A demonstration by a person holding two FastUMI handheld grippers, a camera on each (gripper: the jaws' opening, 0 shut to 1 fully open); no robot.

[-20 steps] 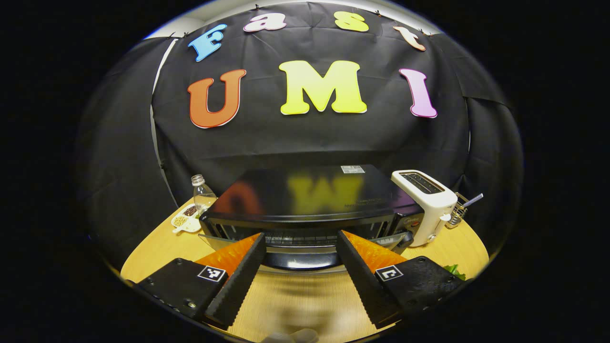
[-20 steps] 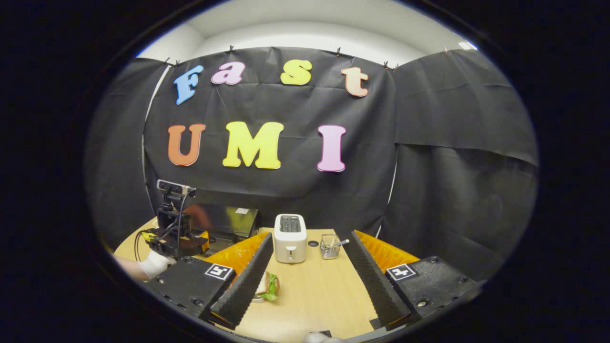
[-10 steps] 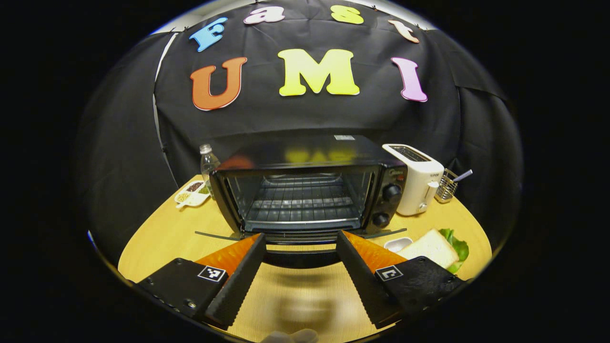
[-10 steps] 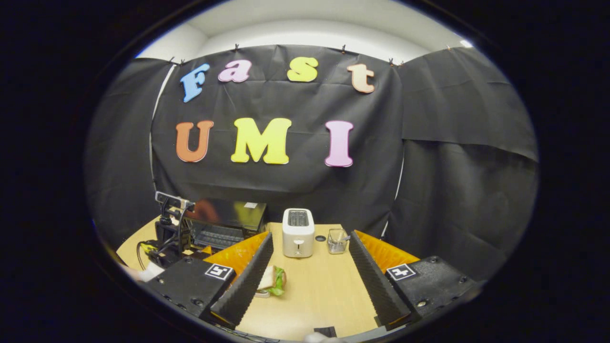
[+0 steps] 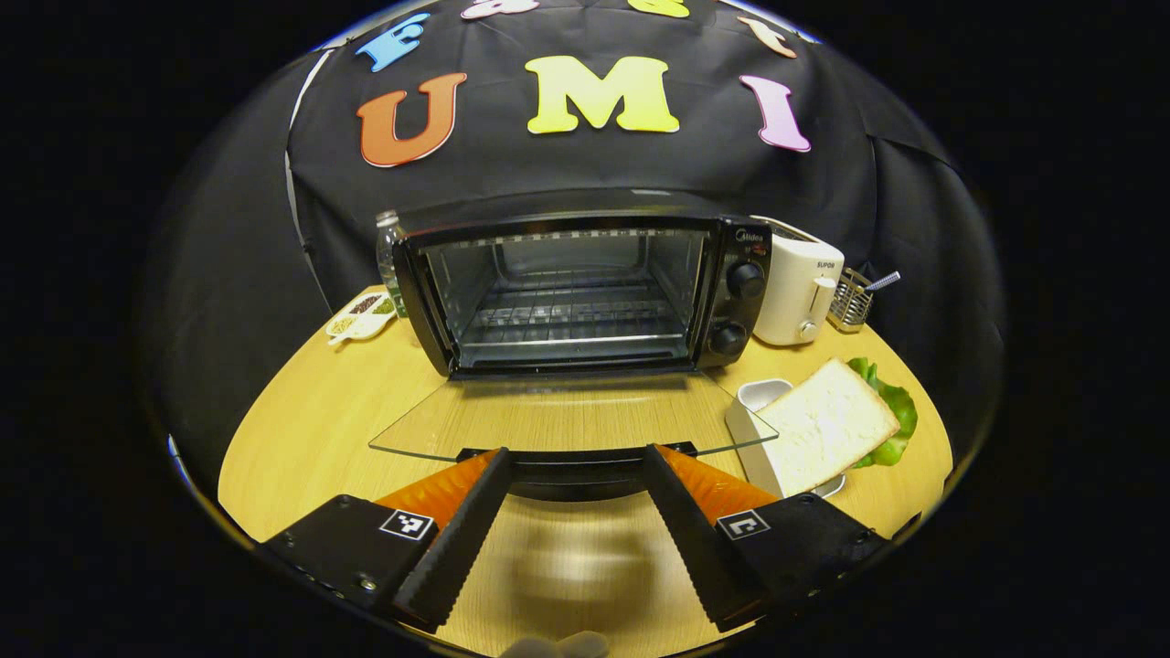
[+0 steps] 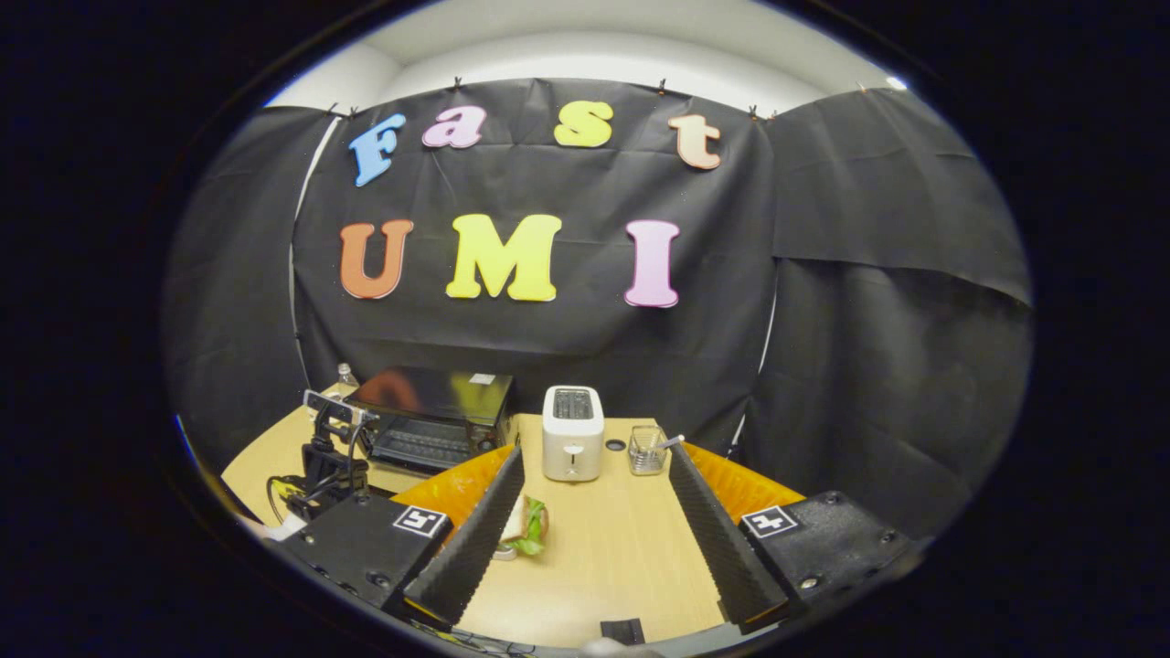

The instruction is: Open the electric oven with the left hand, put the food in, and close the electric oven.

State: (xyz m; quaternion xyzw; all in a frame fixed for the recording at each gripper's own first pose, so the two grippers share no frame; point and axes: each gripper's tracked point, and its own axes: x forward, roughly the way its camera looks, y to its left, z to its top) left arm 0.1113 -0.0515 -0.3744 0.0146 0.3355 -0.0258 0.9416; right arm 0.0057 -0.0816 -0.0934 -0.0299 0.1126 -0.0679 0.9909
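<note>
The left gripper (image 5: 574, 466) held its fingers apart astride the oven door handle (image 5: 576, 468); slipping off could let the door (image 5: 567, 420) snap back shut.

Left claw (image 5: 574, 466) fingers spread wide; right claw (image 6: 594, 475) likewise spread, gripping nothing.

Oven door (image 5: 571, 422) now fully down.

Staged recording booth, mock kitchen: black cloth wall (image 6: 868, 302), round wooden table (image 5: 311, 420) with electric oven (image 5: 585, 292), toaster (image 5: 804, 292), bottle (image 5: 388, 247), utensil rack (image 5: 852, 300).
</note>
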